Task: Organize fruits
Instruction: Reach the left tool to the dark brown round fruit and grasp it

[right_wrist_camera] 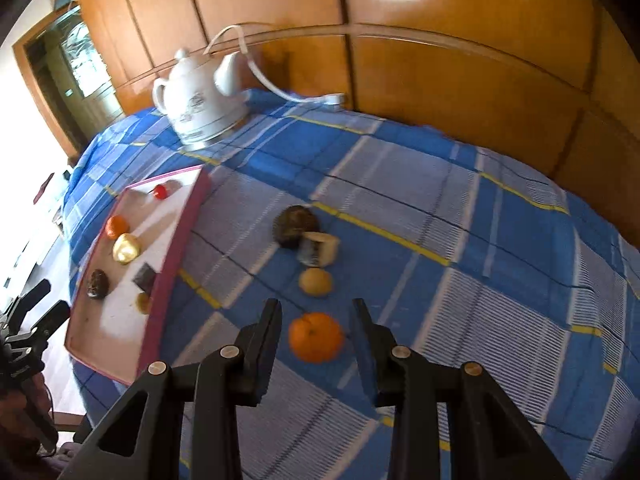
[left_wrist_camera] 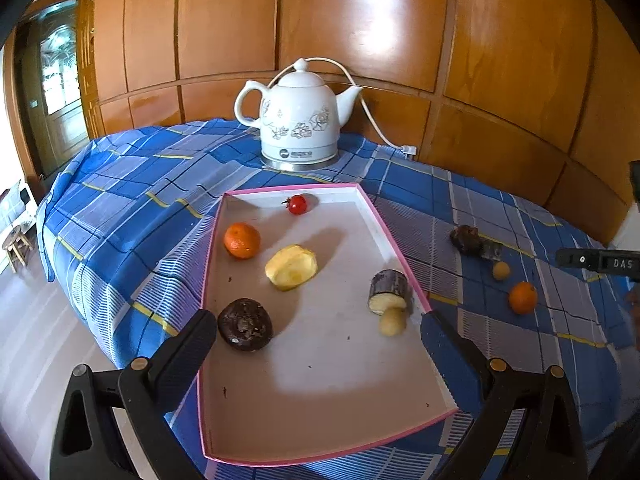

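Observation:
A pink-rimmed white tray (left_wrist_camera: 404,258) lies on the blue checked cloth. In it are a cherry tomato (left_wrist_camera: 297,204), an orange (left_wrist_camera: 241,240), a peeled yellow fruit (left_wrist_camera: 291,267), a dark passion fruit (left_wrist_camera: 245,324), a sugarcane piece (left_wrist_camera: 390,292) and a small pale fruit (left_wrist_camera: 392,322). My left gripper (left_wrist_camera: 318,334) is open over the tray's near part, empty. On the cloth to the right lie a dark fruit (right_wrist_camera: 295,226), a sugarcane piece (right_wrist_camera: 319,249), a small yellow fruit (right_wrist_camera: 315,281) and an orange (right_wrist_camera: 316,337). My right gripper (right_wrist_camera: 316,320) is open, its fingers either side of that orange.
A white electric kettle (left_wrist_camera: 299,120) with a cord stands at the back of the table, in front of a wooden panel wall. The table's left edge drops to a tiled floor. The tray also shows in the right wrist view (right_wrist_camera: 176,248).

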{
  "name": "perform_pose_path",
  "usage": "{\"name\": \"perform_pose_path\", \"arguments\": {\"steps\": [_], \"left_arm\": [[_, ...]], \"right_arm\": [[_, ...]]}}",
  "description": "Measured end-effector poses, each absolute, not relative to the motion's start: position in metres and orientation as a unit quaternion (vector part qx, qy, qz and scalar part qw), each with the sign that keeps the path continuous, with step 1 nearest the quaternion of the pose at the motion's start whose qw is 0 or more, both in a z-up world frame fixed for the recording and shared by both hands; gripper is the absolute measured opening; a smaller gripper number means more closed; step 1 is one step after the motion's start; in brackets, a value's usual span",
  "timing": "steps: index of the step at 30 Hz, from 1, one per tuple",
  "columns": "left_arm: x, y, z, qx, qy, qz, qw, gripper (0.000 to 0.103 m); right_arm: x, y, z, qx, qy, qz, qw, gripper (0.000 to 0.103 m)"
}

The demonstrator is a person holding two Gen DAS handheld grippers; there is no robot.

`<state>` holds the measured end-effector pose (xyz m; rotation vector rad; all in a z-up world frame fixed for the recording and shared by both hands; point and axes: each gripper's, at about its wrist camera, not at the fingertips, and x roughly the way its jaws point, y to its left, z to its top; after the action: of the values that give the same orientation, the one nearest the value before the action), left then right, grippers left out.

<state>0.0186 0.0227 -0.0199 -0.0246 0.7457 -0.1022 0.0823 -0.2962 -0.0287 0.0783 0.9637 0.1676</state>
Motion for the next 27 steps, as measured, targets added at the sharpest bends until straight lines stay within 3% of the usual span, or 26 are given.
{"name": "perform_pose_path", "arguments": {"steps": [17, 24, 27], "left_arm": [[0.032, -0.028, -0.015, 0.025, 0.379, -0.112, 0.918, 0.101], [0.053, -0.062, -0.014, 0.016, 0.405, -0.165, 0.899, 0.083], [0.065, -0.077, -0.015, 0.017, 0.413, -0.182, 0.892, 0.08]], "right_arm": [[0.081, -0.407, -0.06, 0.164, 0.478, -0.052, 0.862, 0.035], [0.081, -0.401, -0.055, 0.157, 0.477, -0.041, 0.864, 0.035], [0.082, -0.396, -0.055, 0.151, 0.478, -0.034, 0.865, 0.035]]}}
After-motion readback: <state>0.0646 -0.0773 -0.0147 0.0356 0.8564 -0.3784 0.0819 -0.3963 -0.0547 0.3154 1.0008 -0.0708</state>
